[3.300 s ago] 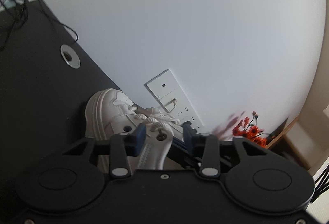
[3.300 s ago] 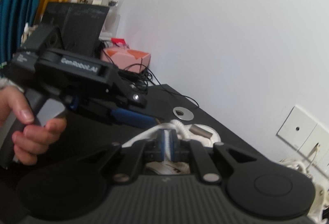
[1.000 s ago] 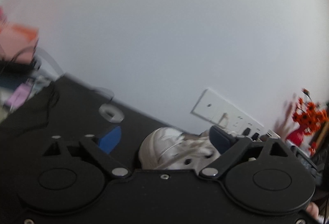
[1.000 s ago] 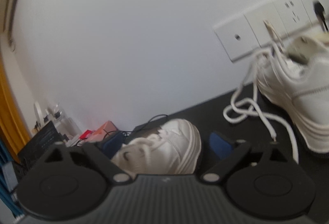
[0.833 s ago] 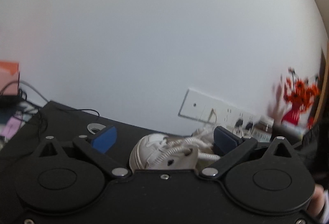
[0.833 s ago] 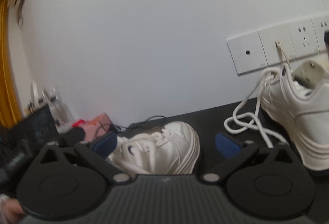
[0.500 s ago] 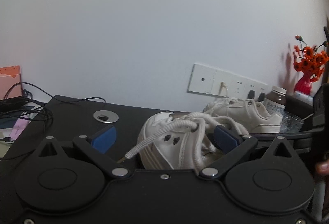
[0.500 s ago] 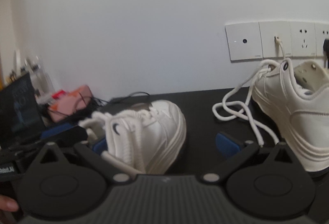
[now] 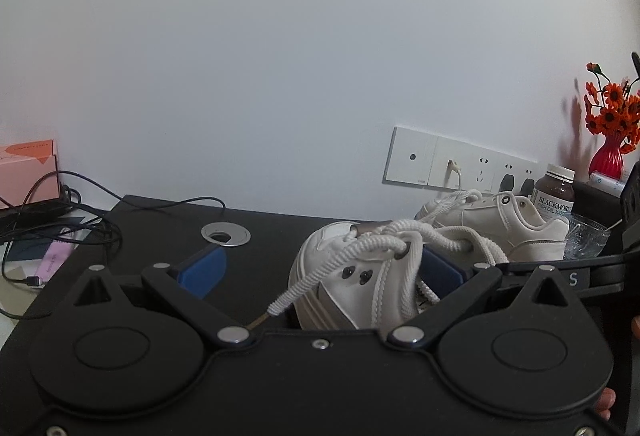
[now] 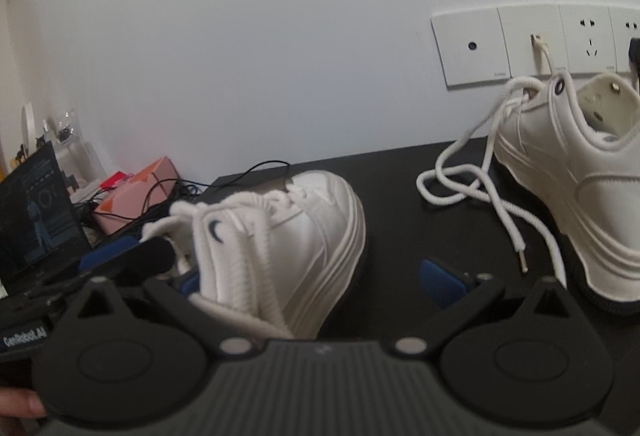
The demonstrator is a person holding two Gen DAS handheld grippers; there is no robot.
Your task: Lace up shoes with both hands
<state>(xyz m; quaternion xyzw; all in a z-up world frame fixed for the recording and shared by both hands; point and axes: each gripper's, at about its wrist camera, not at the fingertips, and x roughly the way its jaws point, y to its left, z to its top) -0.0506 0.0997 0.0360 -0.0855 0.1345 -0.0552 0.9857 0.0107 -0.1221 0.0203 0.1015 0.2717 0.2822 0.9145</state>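
Two white shoes stand on the black worktop. Near shoe sits between both spread-apart claws, left claw and right claw; second shoe stands by the back edge, laces trailing.

Bare desk lies between the near shoe and far shoe (trailing laces cross its right part), cables crowding the left.

A red vase of orange flowers stands beside a brown supplement bottle.
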